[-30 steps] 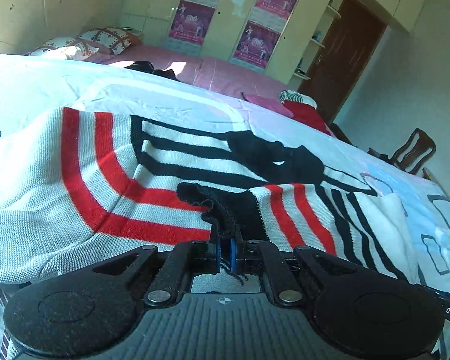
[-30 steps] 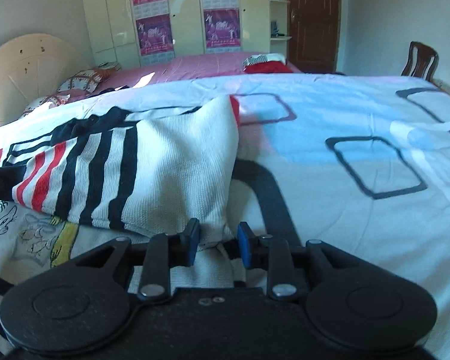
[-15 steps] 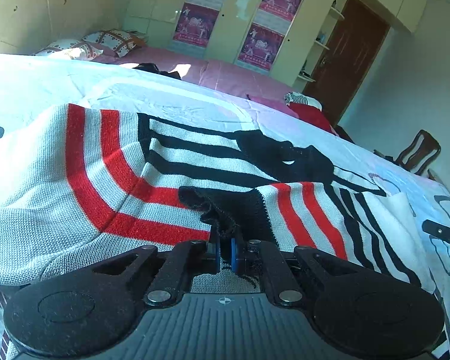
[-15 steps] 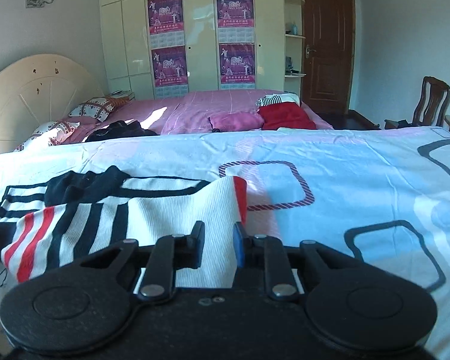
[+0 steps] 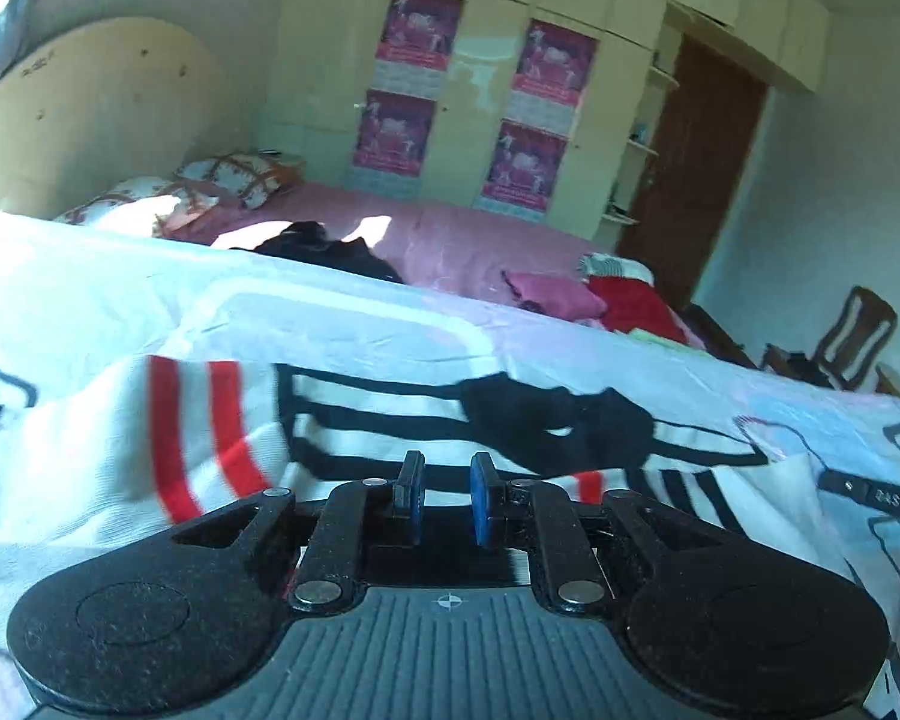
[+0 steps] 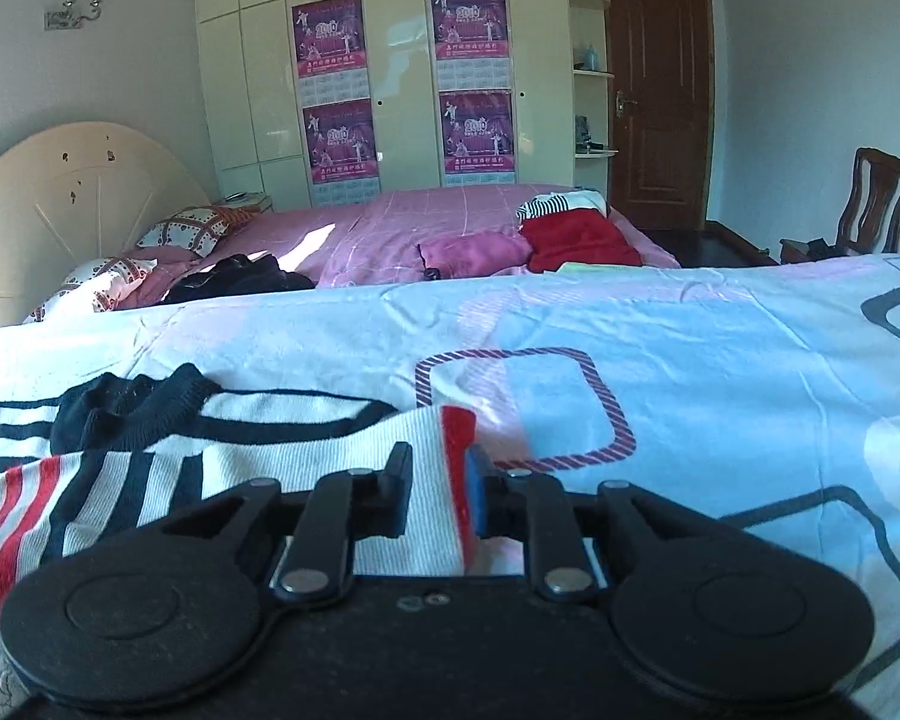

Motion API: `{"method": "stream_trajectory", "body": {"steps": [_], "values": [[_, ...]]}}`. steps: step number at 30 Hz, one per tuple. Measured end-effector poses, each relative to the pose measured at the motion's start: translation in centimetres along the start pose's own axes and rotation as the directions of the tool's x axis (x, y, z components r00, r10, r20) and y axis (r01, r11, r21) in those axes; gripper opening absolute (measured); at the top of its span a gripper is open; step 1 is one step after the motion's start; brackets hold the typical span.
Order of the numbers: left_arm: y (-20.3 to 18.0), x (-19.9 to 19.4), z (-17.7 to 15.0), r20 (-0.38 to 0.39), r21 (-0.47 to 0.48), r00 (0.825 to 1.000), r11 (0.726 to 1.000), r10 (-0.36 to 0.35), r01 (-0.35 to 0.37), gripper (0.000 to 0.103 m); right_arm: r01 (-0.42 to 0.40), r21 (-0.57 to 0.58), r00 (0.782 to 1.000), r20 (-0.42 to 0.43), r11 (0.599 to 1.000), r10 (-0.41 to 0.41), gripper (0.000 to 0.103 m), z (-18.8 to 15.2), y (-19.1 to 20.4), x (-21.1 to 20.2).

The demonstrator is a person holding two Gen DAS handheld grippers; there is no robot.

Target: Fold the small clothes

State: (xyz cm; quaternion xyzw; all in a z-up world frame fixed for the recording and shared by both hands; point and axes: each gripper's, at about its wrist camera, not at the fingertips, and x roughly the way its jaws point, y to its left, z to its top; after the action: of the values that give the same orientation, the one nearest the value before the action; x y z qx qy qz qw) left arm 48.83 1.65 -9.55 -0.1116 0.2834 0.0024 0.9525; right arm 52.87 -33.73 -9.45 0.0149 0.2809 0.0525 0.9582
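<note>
A small white knit sweater (image 5: 354,420) with red and black stripes and a black collar lies partly folded on the bed sheet (image 5: 120,300); it also shows in the right wrist view (image 6: 306,432). My left gripper (image 5: 447,495) is open and empty, just above the sweater's near part. My right gripper (image 6: 438,495) is open over the sweater's right edge with its red band (image 6: 457,426), holding nothing. The other gripper's tip (image 5: 876,498) shows at the right of the left wrist view.
The white and blue patterned sheet (image 6: 690,372) spreads to the right. Behind is a pink bed (image 6: 438,222) with pillows, a black garment (image 6: 240,276) and red clothes (image 6: 576,240). A wooden chair (image 6: 870,204) and a door stand at the right.
My left gripper let go of the black sleeve cuff, opened and lifted. My right gripper rose and stayed open over the sweater's right edge.
</note>
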Motion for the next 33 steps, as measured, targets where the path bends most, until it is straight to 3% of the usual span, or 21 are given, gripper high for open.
{"method": "stream_trajectory", "body": {"steps": [2,4,5,7,9,12,15,17,19,22,24,26,27,29,30,32,33], "values": [[-1.6,2.2,-0.4,-0.029,0.046,0.999,0.999,-0.020,0.021,0.014,-0.015,-0.020,1.000,-0.011,1.000,0.015,0.017,0.2,0.2,1.5],[-2.2,4.6,-1.4,-0.091,0.101,0.996,0.995,0.012,-0.003,0.014,0.043,-0.047,0.997,-0.062,0.998,-0.046,0.013,0.1,0.0,3.6],[-2.1,5.4,-1.9,-0.115,0.117,0.992,0.993,0.048,-0.035,0.014,0.073,-0.030,0.993,-0.086,0.997,-0.075,0.020,-0.1,-0.8,4.4],[-1.2,4.9,-2.0,-0.105,0.072,0.994,0.997,0.036,-0.028,0.014,0.057,0.050,0.994,-0.094,0.997,-0.052,0.021,-0.1,-2.5,4.1],[-1.5,3.7,-1.5,-0.107,0.070,0.992,0.996,0.069,-0.062,0.014,0.066,0.036,0.996,-0.070,0.997,-0.063,0.018,0.1,-2.5,1.9],[-2.3,1.7,-1.2,-0.072,0.013,0.997,1.000,-0.014,0.015,0.014,-0.029,0.048,0.999,-0.042,0.998,0.031,0.013,-1.0,-1.9,-2.2],[-5.0,1.0,-1.9,-0.070,0.030,0.991,0.993,-0.112,0.114,0.014,-0.110,0.001,0.993,-0.045,0.994,0.110,0.013,-3.1,0.5,-5.7],[-6.7,1.3,-3.0,-0.095,0.066,0.987,0.988,-0.132,0.139,0.014,-0.150,-0.028,0.987,-0.062,0.988,0.148,0.013,-4.8,2.0,-7.2],[-7.3,2.5,-4.6,-0.167,0.103,0.983,0.990,-0.080,0.098,0.014,-0.124,-0.065,0.984,-0.139,0.990,0.114,0.011,-6.5,3.0,-6.7],[-7.2,1.2,-4.4,-0.148,0.102,0.987,0.991,-0.066,0.082,0.014,-0.113,-0.057,0.985,-0.140,0.992,0.105,0.014,-6.0,3.5,-7.3],[-7.2,-0.2,-4.1,-0.100,0.127,0.994,0.991,-0.034,0.046,0.016,-0.112,-0.059,0.991,-0.086,0.992,0.106,0.020,-5.3,3.8,-8.4],[-6.3,0.8,-4.7,-0.175,0.141,0.985,0.990,0.011,0.014,0.020,-0.086,-0.071,0.990,-0.116,0.994,0.078,0.020,-5.5,3.9,-7.8],[-5.8,0.8,-5.0,-0.149,0.133,0.989,0.991,-0.011,0.031,0.020,-0.073,-0.073,0.985,-0.160,0.995,0.061,0.020,-5.9,4.0,-6.9],[-5.4,0.3,-4.5,-0.160,0.114,0.987,0.993,-0.022,0.041,0.021,-0.063,-0.102,0.985,-0.166,0.993,0.046,0.020,-6.1,4.5,-6.9],[-5.0,-0.5,-4.2,-0.147,0.085,0.988,0.995,-0.036,0.049,0.023,-0.065,-0.097,0.985,-0.164,0.993,0.048,0.020,-5.7,4.7,-7.4],[-3.5,-2.5,-4.0,-0.091,0.035,0.995,0.999,-0.027,0.031,0.056,-0.089,-0.056,0.990,-0.115,0.995,0.082,0.023,-5.2,4.7,-8.9],[-2.2,-4.0,-4.0,-0.046,-0.001,0.999,1.000,-0.008,0.008,0.079,-0.083,-0.049,0.992,-0.101,0.995,0.078,0.023,-5.1,4.8,-9.4]]}}
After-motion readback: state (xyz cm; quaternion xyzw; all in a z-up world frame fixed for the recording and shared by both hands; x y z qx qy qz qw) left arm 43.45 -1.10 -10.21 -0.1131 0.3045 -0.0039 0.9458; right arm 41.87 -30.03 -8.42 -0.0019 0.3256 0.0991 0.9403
